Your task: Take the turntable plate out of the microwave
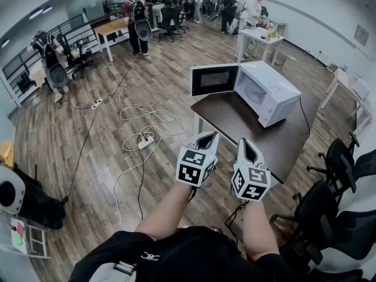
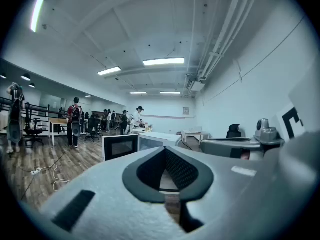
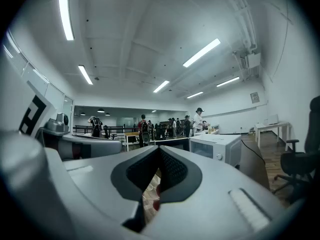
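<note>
Left gripper (image 1: 206,137): your jaws are pressed together on nothing, just short of the table edge.
Right gripper (image 1: 245,144): likewise closed and empty, beside the left.
Turntable plate (image 1: 254,93): faintly visible inside the microwave (image 1: 277,87).
Door (image 1: 214,79): swung open to your left.
Table (image 1: 235,125): bare dark top before the microwave.
Margins: chairs (image 1: 341,169) crowd your right; cables (image 1: 144,138) trail at left.

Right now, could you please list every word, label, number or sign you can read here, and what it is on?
No text is readable.
Wall sign: too small to read.
Shirt emblem: white mark, no legible letters.
Marker cubes: black-and-white squares, no words.
Microwave: no print visible.
</note>
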A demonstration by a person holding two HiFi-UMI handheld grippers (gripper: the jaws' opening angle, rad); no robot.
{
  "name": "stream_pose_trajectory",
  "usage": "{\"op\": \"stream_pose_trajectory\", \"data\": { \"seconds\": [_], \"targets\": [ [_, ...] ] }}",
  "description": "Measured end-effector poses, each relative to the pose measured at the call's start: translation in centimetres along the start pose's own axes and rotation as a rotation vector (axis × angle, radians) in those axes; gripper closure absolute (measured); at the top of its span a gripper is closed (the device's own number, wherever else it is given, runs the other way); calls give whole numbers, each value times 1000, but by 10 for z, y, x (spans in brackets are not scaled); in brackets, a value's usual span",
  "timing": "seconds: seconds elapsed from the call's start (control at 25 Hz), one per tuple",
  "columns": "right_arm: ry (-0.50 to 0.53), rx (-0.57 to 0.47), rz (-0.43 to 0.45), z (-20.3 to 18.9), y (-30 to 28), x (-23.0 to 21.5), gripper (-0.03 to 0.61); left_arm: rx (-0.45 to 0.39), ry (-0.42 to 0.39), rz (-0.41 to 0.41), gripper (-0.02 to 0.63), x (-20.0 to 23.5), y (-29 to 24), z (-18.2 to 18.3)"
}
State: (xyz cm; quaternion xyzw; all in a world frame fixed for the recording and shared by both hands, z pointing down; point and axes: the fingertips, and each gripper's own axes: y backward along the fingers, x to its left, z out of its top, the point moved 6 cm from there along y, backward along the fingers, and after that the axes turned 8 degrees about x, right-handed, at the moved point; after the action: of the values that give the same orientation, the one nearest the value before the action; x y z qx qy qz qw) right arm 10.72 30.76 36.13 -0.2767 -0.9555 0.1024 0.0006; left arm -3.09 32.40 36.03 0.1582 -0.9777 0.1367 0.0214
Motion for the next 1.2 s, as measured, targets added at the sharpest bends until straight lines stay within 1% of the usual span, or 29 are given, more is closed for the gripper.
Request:
{"op": "stream_pose_trajectory", "data": {
  "seconds": [0.12, 0.24, 0.36, 0.52, 0.76, 0.96, 1.2],
  "targets": [
    [-8, 1, 5, -2, -6, 2, 572, 0, 0, -6, 604, 6, -4, -1],
    [-39, -9, 17, -3, -10, 5, 571, 7, 3, -17, 604, 11, -7, -3],
    [-47, -13, 2, -3, -13, 8, 571, 13, -8, -28, 604, 16, -8, -3],
    [-49, 6, -26, -5, -22, 11, 571, 24, -8, -42, 604, 28, -12, -1],
    [-73, 5, -41, -12, -37, -3, 571, 33, -9, -53, 604, 37, -30, -4],
    [-81, 6, -54, -15, -70, -23, 571, 49, -19, -60, 606, 51, -67, -3],
    [-118, 0, -58, -14, -124, -59, 571, 77, -45, -71, 606, 70, -131, 4]
  ]
}}
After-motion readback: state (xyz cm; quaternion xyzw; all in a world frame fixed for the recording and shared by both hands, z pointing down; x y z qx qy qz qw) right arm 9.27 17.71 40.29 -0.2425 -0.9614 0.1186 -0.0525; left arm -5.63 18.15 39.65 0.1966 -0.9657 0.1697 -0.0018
